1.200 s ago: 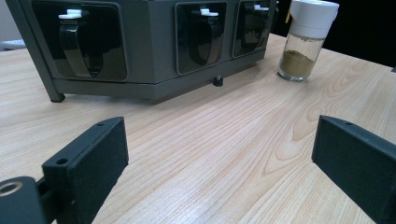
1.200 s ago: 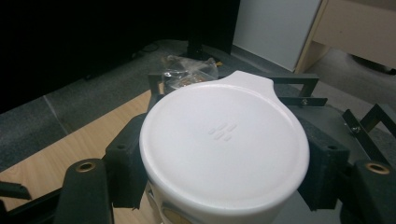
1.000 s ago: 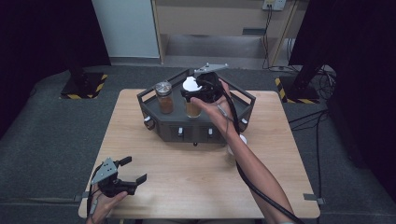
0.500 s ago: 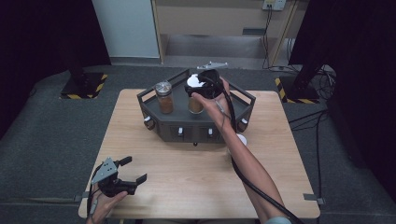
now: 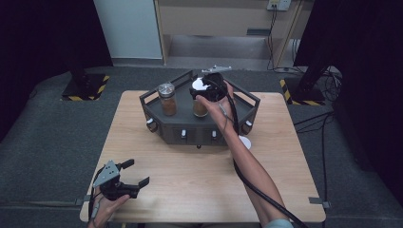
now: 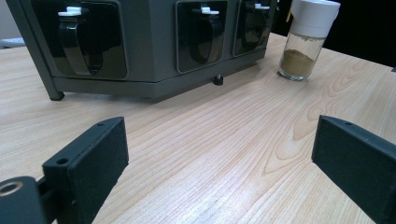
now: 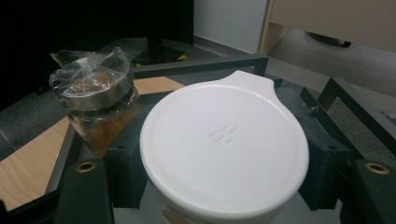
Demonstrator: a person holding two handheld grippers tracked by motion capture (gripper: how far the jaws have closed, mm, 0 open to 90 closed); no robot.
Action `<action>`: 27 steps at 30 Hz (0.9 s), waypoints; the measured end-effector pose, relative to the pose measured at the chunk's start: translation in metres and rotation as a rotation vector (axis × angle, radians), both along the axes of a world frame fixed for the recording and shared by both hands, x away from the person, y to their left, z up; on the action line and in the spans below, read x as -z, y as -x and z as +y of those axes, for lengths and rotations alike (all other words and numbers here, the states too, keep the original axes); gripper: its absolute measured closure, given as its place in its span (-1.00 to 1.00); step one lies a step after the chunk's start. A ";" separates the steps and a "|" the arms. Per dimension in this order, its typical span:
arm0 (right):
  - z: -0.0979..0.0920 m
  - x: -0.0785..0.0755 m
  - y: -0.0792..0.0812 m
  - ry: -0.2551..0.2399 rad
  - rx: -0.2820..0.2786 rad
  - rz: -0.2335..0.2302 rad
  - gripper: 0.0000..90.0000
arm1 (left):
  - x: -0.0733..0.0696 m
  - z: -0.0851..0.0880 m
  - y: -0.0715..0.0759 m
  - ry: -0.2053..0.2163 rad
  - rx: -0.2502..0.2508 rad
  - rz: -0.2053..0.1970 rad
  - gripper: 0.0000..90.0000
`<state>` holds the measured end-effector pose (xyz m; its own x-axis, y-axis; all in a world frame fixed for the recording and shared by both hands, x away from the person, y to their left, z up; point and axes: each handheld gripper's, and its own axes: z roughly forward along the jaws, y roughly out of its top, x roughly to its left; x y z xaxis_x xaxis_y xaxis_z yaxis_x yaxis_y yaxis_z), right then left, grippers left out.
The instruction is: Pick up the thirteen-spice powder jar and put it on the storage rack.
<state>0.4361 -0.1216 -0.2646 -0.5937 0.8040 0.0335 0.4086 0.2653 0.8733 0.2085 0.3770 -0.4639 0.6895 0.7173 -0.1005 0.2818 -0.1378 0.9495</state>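
Right gripper (image 5: 205,95) at frame top-centre, jaws clamped on the white-lidded jar (image 7: 224,149) over the rack (image 5: 157,111); likely placing it, release next; left gripper (image 5: 124,181) idle, jaws spread, lower left.

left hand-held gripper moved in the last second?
No. In the high view the left hand-held gripper sits at the same spot near the table's front-left corner, jaws open.

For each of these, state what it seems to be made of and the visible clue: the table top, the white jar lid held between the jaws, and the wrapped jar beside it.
Table top: wood or wood-look laminate, matt, with visible grain lines.
White jar lid: probably plastic, smooth, with a soft sheen and small moulded dashes.
Wrapped jar: clear glass or plastic body showing brown contents, a metallic-looking cap, and crinkled clear film over it.
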 end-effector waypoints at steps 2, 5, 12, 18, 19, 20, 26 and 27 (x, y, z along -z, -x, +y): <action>0.002 0.002 0.000 0.001 -0.001 -0.002 -0.32 | 0.000 0.000 0.000 0.000 -0.001 0.001 -0.94; 0.003 0.004 -0.001 0.001 -0.001 -0.001 -0.32 | 0.000 0.000 0.000 -0.001 0.000 0.000 -0.94; 0.007 0.007 -0.001 0.010 -0.002 -0.010 -0.32 | 0.000 0.000 0.000 -0.001 0.001 0.000 -0.94; 0.009 0.008 0.002 0.013 -0.001 -0.019 -0.32 | 0.000 0.000 0.000 -0.002 0.003 -0.001 -0.94; 0.008 0.010 0.002 0.010 0.000 -0.022 -0.34 | 0.000 0.000 0.000 -0.002 0.003 -0.002 -0.94; 0.008 0.010 0.002 0.010 0.000 -0.022 -0.34 | 0.000 0.000 0.000 -0.002 0.003 -0.002 -0.94; 0.009 0.005 0.017 0.023 -0.002 -0.097 -0.68 | 0.000 0.000 0.000 -0.002 0.004 -0.003 -0.94; 0.009 0.005 0.017 0.023 -0.002 -0.097 -0.68 | 0.000 0.000 0.000 -0.002 0.004 -0.003 -0.94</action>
<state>0.4192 -0.1131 -0.2692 -0.5948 0.8028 -0.0423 0.3222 0.2863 0.9024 0.2086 0.3766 -0.4637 0.6929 0.7144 -0.0971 0.2788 -0.1413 0.9499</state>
